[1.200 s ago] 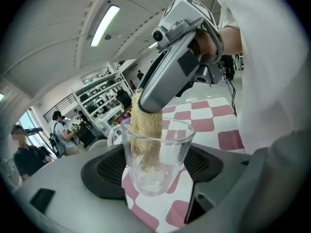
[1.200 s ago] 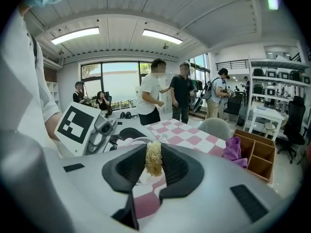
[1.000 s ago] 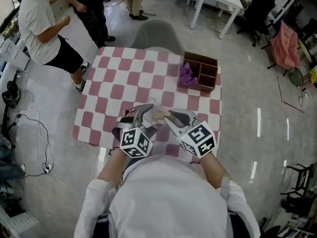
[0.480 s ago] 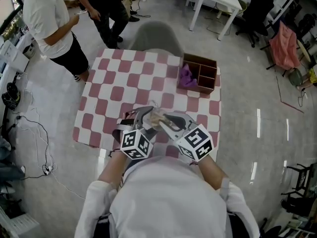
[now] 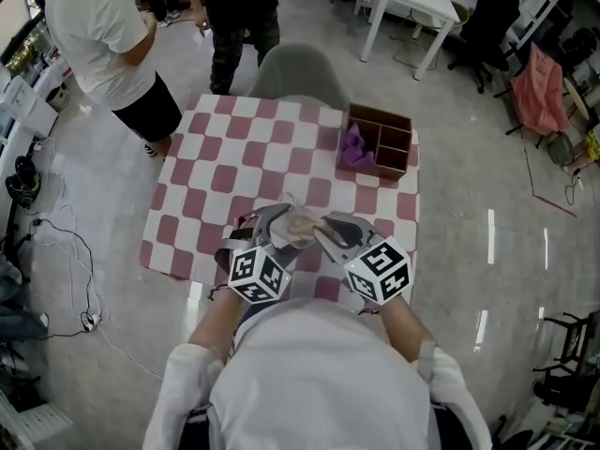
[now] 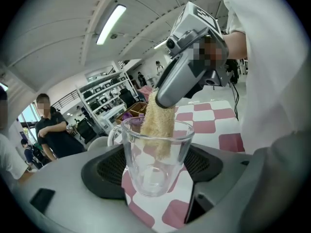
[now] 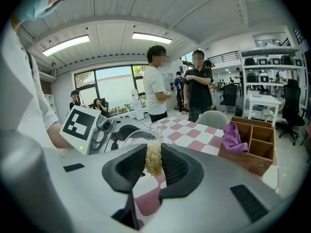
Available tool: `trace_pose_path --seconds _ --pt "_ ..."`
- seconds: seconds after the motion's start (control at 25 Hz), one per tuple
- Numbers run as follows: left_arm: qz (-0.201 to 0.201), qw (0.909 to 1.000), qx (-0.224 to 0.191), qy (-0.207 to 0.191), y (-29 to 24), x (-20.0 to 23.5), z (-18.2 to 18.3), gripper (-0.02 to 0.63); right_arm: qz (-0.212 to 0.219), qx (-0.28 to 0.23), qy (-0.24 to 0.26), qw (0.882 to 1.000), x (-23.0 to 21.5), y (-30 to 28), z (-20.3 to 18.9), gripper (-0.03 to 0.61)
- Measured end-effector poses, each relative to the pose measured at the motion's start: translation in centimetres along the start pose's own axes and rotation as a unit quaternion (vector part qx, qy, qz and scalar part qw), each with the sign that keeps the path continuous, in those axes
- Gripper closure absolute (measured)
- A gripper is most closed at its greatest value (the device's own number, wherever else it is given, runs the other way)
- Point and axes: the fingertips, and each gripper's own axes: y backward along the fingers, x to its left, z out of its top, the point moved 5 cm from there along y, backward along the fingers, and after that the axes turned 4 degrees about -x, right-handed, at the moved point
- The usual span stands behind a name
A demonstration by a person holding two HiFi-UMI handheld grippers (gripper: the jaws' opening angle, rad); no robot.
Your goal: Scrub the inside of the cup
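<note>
A clear glass cup [image 6: 153,159] with a handle is clamped upright between the jaws of my left gripper [image 6: 154,166]. A tan loofah scrubber [image 6: 159,125] hangs down into the cup, its lower end below the rim. My right gripper [image 7: 153,165] is shut on the top of that loofah scrubber [image 7: 153,161]. In the head view both grippers meet over the near edge of the checkered table, left gripper [image 5: 274,228] and right gripper [image 5: 323,230] with the cup [image 5: 298,224] between them.
A wooden compartment box [image 5: 379,141] with a purple cloth [image 5: 354,144] sits at the table's [image 5: 234,172] far right. A grey chair [image 5: 295,73] stands beyond the table. Two people [image 5: 112,45] stand at the far left.
The grippers and cup stay almost in place, with the right gripper shifting slightly. The people behind the table have moved about.
</note>
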Motion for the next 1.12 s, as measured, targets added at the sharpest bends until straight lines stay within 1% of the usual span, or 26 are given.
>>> trace_pose_path --seconds 0.24,0.48,0.68,0.84,0.96,1.12 --pt "0.004 0.9999 0.0 0.017 -0.2 0.3 -0.1 0.256 0.018 -0.017 -0.032 0.999 1.1 0.8 -0.6 0.473" --pt "0.005 0.9991 -0.015 0.039 -0.9 0.8 0.4 0.256 0.008 -0.065 -0.093 0.993 -0.2 2.2 -0.1 0.473" --pt "-0.004 0.9959 -0.039 0.082 -2.0 1.5 0.4 0.256 -0.022 -0.127 -0.155 0.979 -1.9 3.7 -0.1 0.472" --pt "-0.014 0.9924 -0.054 0.11 -2.9 2.0 0.4 0.256 -0.047 -0.164 -0.202 0.965 -3.2 4.9 -0.1 0.472" --pt "-0.024 0.99 -0.061 0.125 -3.8 2.4 0.1 0.256 -0.072 -0.178 -0.217 0.957 -3.9 5.8 -0.3 0.473" --pt "-0.035 0.9858 -0.073 0.147 -4.9 3.0 -0.2 0.256 -0.103 -0.183 -0.223 0.952 -4.3 6.7 -0.8 0.472"
